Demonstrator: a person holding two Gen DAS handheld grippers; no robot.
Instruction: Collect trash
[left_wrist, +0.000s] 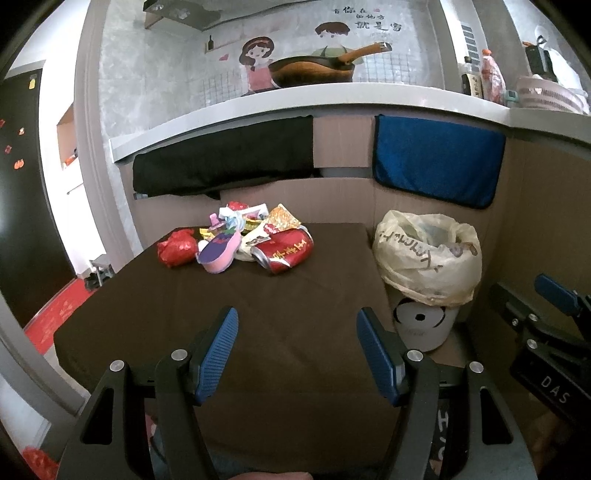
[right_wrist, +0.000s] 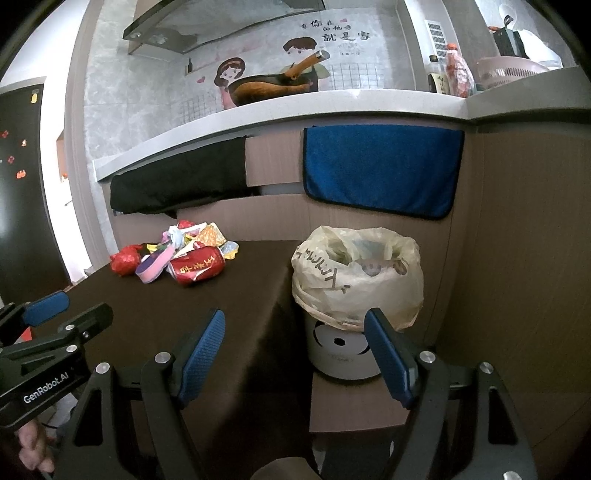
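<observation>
A pile of trash lies at the far side of the brown table (left_wrist: 258, 332): a crushed red can (left_wrist: 284, 251), a red crumpled wrapper (left_wrist: 176, 247), a pink and purple piece (left_wrist: 219, 251) and several coloured wrappers (left_wrist: 258, 218). A white bin (left_wrist: 424, 325) lined with a yellowish bag (left_wrist: 424, 254) stands to the right of the table. My left gripper (left_wrist: 297, 332) is open and empty over the near table. My right gripper (right_wrist: 295, 336) is open and empty near the table's right edge, in front of the bin (right_wrist: 343, 350). The can (right_wrist: 197, 269) lies far left of it.
A grey counter (left_wrist: 295, 99) runs behind, with a black cloth (left_wrist: 221, 162) and a blue towel (left_wrist: 436, 162) hanging from it. A pan (left_wrist: 314, 68) and bottles (left_wrist: 491, 79) stand on the counter. Brown panels wall the right side. A dark fridge (left_wrist: 22, 184) is at left.
</observation>
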